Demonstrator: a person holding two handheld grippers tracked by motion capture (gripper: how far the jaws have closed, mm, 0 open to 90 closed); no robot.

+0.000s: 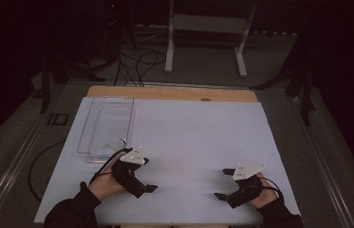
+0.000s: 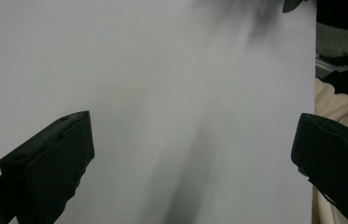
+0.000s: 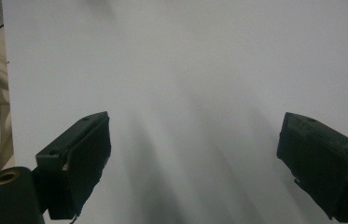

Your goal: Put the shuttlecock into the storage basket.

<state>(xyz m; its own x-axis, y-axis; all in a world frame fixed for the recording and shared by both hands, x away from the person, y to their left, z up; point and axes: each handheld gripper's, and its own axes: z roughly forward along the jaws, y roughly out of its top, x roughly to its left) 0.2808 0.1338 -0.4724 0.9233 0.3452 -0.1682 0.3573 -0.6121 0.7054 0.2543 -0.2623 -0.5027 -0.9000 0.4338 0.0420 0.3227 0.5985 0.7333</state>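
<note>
Holding both tools low over the white tabletop point(image 1: 189, 142), I find no brand, label or writing that I can read on anything here. My left gripper point(image 1: 141, 185) sits at the near left of the matte, smooth white sheet, its jaws spread wide with nothing between them; in the left gripper view they rise as two blocky black wedges with flat, dull faces, and only bare white surface lies in the gap. My right gripper point(image 1: 223, 184) rests at the near right, well apart from the left one, its jaws likewise spread and empty; in the right gripper view the black pads look slightly rough at the edges. Each tool carries a pale grey three-cornered plate on top, dotted with small dark marks, and a thin black cable loops from it. The nearest thing to my left gripper is a clear plastic tray point(image 1: 89, 124), a long rectangle with thin, see-through walls and a faintly ribbed floor, lying on the left side of the table just beyond that gripper and not touching it. A small clear object point(image 1: 113, 145) lies at the tray's near end; I cannot tell what it is. A strip of light brown wood point(image 1: 172, 93) runs along the table's far edge.
</note>
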